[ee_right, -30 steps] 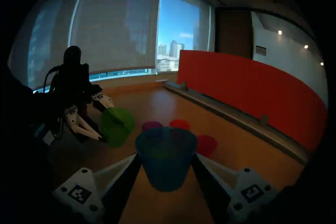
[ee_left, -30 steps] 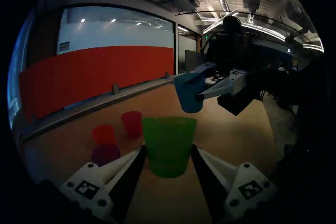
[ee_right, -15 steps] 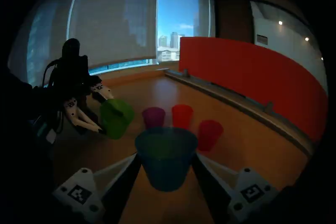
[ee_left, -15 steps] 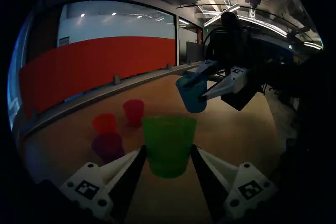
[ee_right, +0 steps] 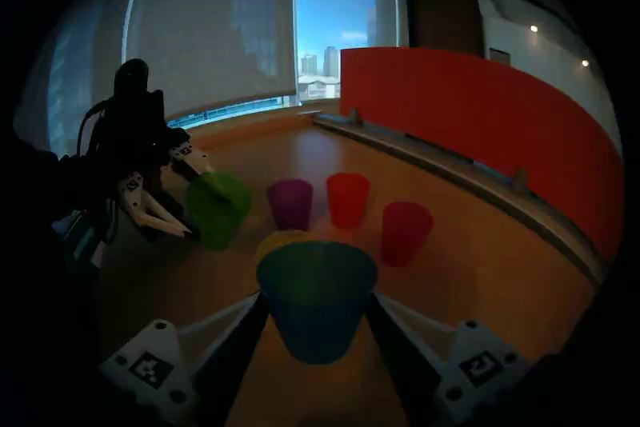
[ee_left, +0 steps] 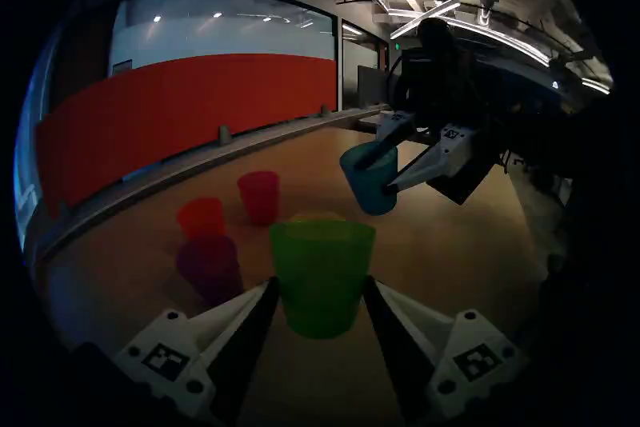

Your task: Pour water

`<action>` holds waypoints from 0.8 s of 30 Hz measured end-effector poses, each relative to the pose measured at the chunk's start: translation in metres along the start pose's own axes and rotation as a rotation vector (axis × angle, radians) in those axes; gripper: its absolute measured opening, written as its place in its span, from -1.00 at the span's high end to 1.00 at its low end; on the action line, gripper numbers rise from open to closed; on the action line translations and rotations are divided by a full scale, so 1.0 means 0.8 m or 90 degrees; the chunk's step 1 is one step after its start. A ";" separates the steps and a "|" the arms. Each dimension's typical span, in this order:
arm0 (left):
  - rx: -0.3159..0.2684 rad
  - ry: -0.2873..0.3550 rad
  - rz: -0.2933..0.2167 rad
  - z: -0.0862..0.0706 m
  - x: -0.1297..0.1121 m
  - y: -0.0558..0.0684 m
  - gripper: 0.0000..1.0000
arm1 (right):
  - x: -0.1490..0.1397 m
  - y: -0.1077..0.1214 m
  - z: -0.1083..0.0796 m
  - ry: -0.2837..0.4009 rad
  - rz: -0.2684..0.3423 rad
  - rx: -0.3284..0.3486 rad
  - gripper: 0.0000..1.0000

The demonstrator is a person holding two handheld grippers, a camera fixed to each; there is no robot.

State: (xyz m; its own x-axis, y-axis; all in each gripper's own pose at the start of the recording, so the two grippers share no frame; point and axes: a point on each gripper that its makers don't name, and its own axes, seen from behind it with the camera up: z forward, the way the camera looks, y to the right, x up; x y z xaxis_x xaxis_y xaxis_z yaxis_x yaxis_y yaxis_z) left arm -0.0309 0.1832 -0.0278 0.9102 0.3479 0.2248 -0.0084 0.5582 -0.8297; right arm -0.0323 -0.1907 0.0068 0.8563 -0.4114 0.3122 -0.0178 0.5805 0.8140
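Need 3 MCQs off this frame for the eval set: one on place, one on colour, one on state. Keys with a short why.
1. In the right gripper view, the purple cup stands:
A) just left of the orange-red cup
B) on the window ledge
C) stacked inside another cup

2. The cup held in the left gripper is:
A) white
B) green
C) black

3. The right gripper is:
A) open and empty
B) shut on a spoon
C) shut on the blue cup

Key:
1 A, the two stand upright side by side, with purple to the left.
2 B, the green cup sits between its fingers.
3 C, both fingers press the cup's sides.
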 end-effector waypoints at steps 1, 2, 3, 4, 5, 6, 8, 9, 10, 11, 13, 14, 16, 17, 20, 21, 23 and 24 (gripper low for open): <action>0.000 -0.002 0.000 0.000 -0.001 0.000 -0.51 | -0.002 0.000 0.001 -0.002 0.001 0.000 -0.74; 0.000 -0.005 0.001 0.001 -0.003 0.000 -0.51 | -0.004 0.001 0.002 -0.004 0.002 0.000 -0.74; 0.001 -0.007 0.001 0.001 -0.005 0.000 -0.52 | -0.007 0.001 0.003 -0.005 0.004 0.001 -0.74; 0.001 -0.009 0.001 0.002 -0.006 0.000 -0.52 | -0.009 0.001 0.004 -0.008 0.004 0.001 -0.74; 0.000 -0.012 0.000 0.002 -0.008 -0.001 -0.52 | -0.012 0.002 0.005 -0.012 0.005 0.001 -0.74; 0.000 -0.014 0.000 0.003 -0.010 -0.001 -0.52 | -0.015 0.002 0.006 -0.015 0.005 0.001 -0.74; 0.000 -0.020 0.000 0.004 -0.013 -0.001 -0.52 | -0.021 0.003 0.008 -0.023 0.006 0.001 -0.74; 0.000 -0.022 0.000 0.004 -0.015 -0.001 -0.52 | -0.024 0.003 0.009 -0.027 0.007 0.001 -0.74; -0.001 -0.025 0.001 0.005 -0.016 0.000 -0.51 | -0.027 0.003 0.010 -0.031 0.007 0.001 -0.74; -0.001 -0.027 0.002 0.005 -0.018 0.000 -0.51 | -0.030 0.004 0.011 -0.035 0.007 0.001 -0.74; -0.001 -0.032 0.004 0.005 -0.021 -0.001 -0.52 | -0.035 0.004 0.013 -0.041 0.006 0.001 -0.74; -0.001 -0.035 0.004 0.005 -0.022 -0.001 -0.52 | -0.037 0.004 0.014 -0.044 0.006 0.001 -0.74; -0.002 -0.039 0.004 0.004 -0.025 -0.001 -0.51 | -0.041 0.005 0.016 -0.050 0.005 0.000 -0.74; -0.003 -0.041 0.004 0.004 -0.026 -0.001 -0.51 | -0.043 0.006 0.017 -0.053 0.005 -0.001 -0.74; -0.004 -0.048 0.003 0.004 -0.030 -0.002 -0.51 | -0.048 0.007 0.020 -0.061 0.003 -0.003 -0.74; -0.004 -0.050 0.003 0.005 -0.032 -0.003 -0.52 | -0.050 0.007 0.021 -0.063 0.002 -0.003 -0.74; -0.005 -0.055 0.004 0.005 -0.035 -0.003 -0.51 | -0.052 0.007 0.022 -0.067 0.002 -0.002 -0.74; -0.005 -0.058 0.005 0.005 -0.036 -0.003 -0.51 | -0.054 0.007 0.022 -0.070 0.003 -0.002 -0.74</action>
State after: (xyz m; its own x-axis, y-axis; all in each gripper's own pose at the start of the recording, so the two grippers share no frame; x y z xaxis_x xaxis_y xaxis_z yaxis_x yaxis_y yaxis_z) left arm -0.0590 0.1746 -0.0301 0.8688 0.4190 0.2640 -0.0114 0.5499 -0.8352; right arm -0.0783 -0.1822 0.0069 0.7948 -0.4832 0.3672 -0.0198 0.5840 0.8115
